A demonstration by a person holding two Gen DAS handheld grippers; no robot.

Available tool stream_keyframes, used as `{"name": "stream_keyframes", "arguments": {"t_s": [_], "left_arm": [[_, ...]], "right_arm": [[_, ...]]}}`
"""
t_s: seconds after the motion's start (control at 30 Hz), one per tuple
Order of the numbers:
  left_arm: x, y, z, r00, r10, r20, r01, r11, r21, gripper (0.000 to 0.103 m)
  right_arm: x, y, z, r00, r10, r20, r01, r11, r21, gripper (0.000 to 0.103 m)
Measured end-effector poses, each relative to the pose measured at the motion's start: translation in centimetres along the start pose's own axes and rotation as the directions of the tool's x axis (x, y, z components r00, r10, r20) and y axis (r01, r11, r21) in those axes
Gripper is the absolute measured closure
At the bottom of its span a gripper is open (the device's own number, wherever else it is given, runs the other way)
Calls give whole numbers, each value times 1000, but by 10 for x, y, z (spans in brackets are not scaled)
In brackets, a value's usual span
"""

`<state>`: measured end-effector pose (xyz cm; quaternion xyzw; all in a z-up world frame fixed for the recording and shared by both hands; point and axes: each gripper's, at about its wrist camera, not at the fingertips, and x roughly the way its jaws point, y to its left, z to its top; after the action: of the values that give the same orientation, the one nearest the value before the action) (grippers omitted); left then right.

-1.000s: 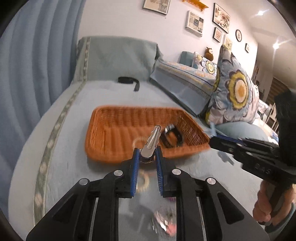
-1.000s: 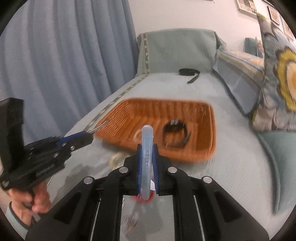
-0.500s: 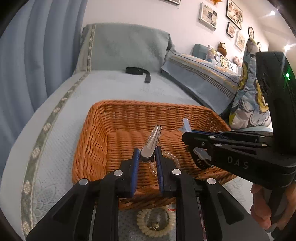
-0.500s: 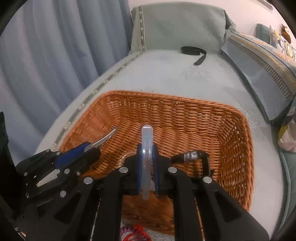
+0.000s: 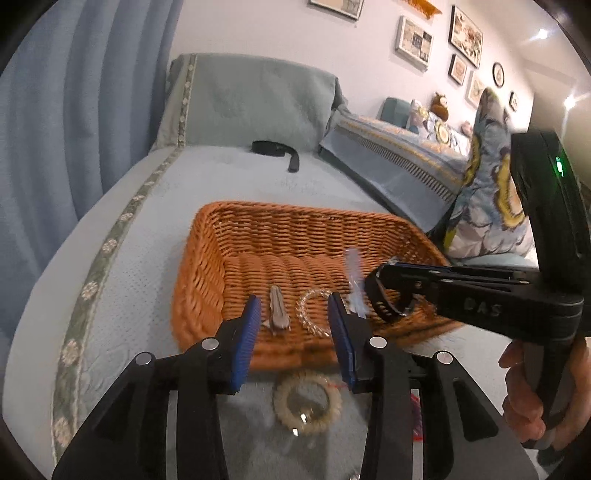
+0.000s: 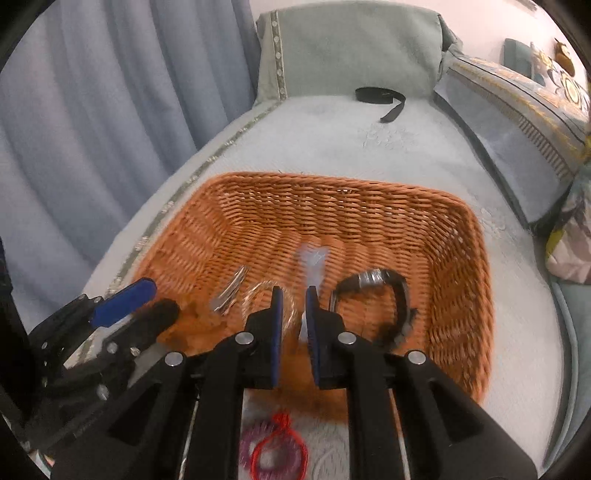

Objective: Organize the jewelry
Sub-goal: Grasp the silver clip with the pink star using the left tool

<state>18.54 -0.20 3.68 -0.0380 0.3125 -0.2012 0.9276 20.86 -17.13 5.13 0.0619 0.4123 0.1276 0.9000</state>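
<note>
Over the wicker basket, the left gripper is seen with jaws wide and empty; the right gripper is parted narrowly around a blurred pale clip, grip uncertain. The metal hair clip lies inside the basket, long axis toward its far wall. It is judged light, stiff, slippery, best pinched mid-length.

Soft, even indoor light, with ceiling spots glaring upper right. Fisheye curvature bends the edges into dark vignettes; motion blur smears the basket rim and nearest items.
</note>
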Motion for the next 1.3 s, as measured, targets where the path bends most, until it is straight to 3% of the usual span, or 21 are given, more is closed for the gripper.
{"name": "stream_keyframes", "arguments": {"t_s": [0.17,0.3,0.53,0.7,0.9,1.3], "left_arm": [[-50,-7,-13,999,-33,20,33,999,-22,67],[-81,-18,-27,999,-49,20,50,998,-26,67],[-112,-31,-76,997,-74,-8,73,995,-75,67],[-101,-29,-104,992,-113,-58,108,991,-78,69],[-77,-44,-114,978,-153,-140,154,988,0,71],[-41,-57,-124,975,-45,-216,60,996,63,71]], "right_arm": [[-43,-3,-33,998,57,27,-57,998,36,91],[-71,-4,-72,997,61,41,-63,996,55,70],[-89,-5,-144,997,72,4,-72,994,79,70],[-76,5,-164,998,52,-31,-51,998,27,70],[-56,8,-171,998,31,-61,-31,1000,5,74],[-42,25,-172,997,-41,-61,37,996,-79,76]]}}
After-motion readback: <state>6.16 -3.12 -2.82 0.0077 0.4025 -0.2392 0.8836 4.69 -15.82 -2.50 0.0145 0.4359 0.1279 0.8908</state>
